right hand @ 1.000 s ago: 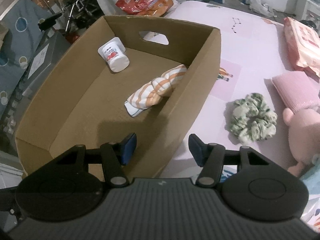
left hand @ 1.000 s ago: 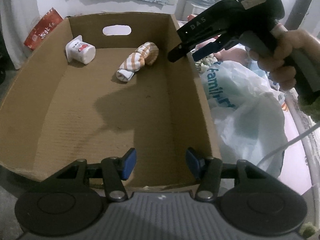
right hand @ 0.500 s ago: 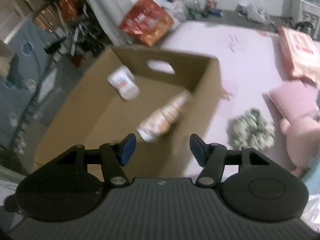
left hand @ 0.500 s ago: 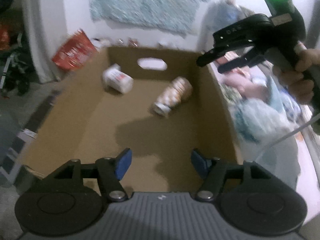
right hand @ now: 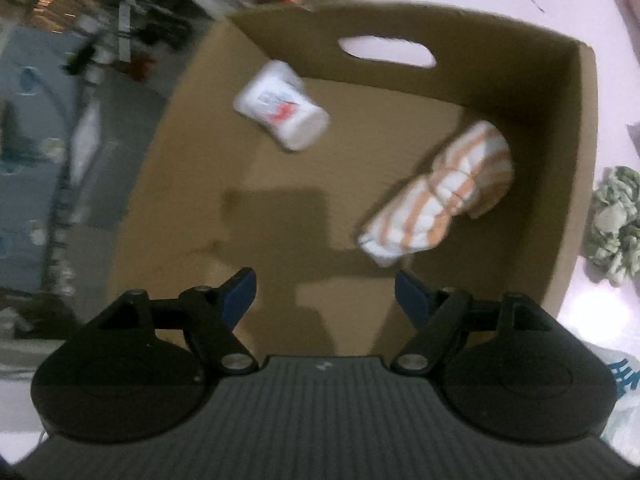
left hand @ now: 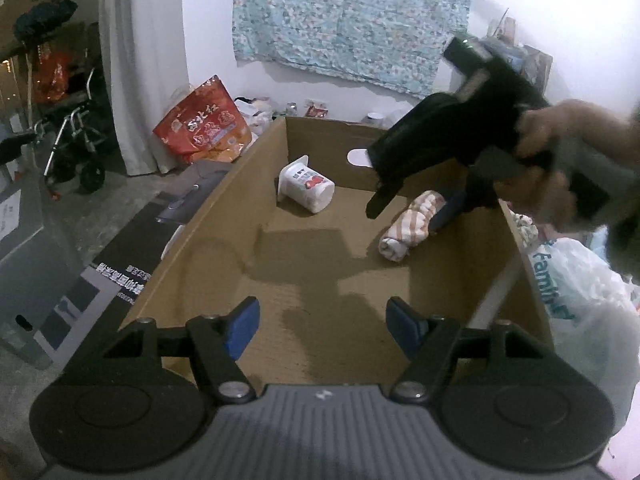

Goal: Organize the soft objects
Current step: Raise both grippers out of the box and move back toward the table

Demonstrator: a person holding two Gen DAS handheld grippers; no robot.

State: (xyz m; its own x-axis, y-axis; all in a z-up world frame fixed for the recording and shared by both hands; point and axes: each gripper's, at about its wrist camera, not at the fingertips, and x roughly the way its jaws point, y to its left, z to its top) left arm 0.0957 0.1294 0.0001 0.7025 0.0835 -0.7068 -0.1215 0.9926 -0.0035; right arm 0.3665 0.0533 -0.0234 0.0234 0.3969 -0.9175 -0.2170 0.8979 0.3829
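Left wrist view only: right gripper (left hand: 404, 216) seen from outside, blurred, held in a person's hand (left hand: 556, 172) above the far right part of the cardboard box (left hand: 200, 236); white plastic bag with blue lettering (left hand: 576, 292) right of the jaws, outside the box; red printed bag (left hand: 200, 124) and patterned blue cloth on the wall (left hand: 352, 20) far beyond

Right wrist view only: green-and-white scrunchie (right hand: 616, 220) on the pink sheet (right hand: 580, 12), right of the jaws, outside the box wall; oval handle cut-out (right hand: 386, 52) in the far wall, unobstructed

Rolled sock, white with orange stripes (right hand: 440, 196): soft twisted bundle lying on the box floor, just ahead of and beyond the right jaw of the right gripper (right hand: 326, 292), untouched; in the left view the rolled sock (left hand: 412, 228) lies well ahead, right of centre

White yogurt cup with red label (right hand: 280, 108): on its side, ahead of the left jaw, apart from the sock

Left gripper (left hand: 322, 326): jaws opening, nothing between them, over the near box floor

Right gripper: jaws opening, nothing between them

Change from a second earlier: both pairs of jaws stand wider; right gripper has swung over the box interior, so the sock now sits nearer its jaws; left view has tilted up, showing more wall
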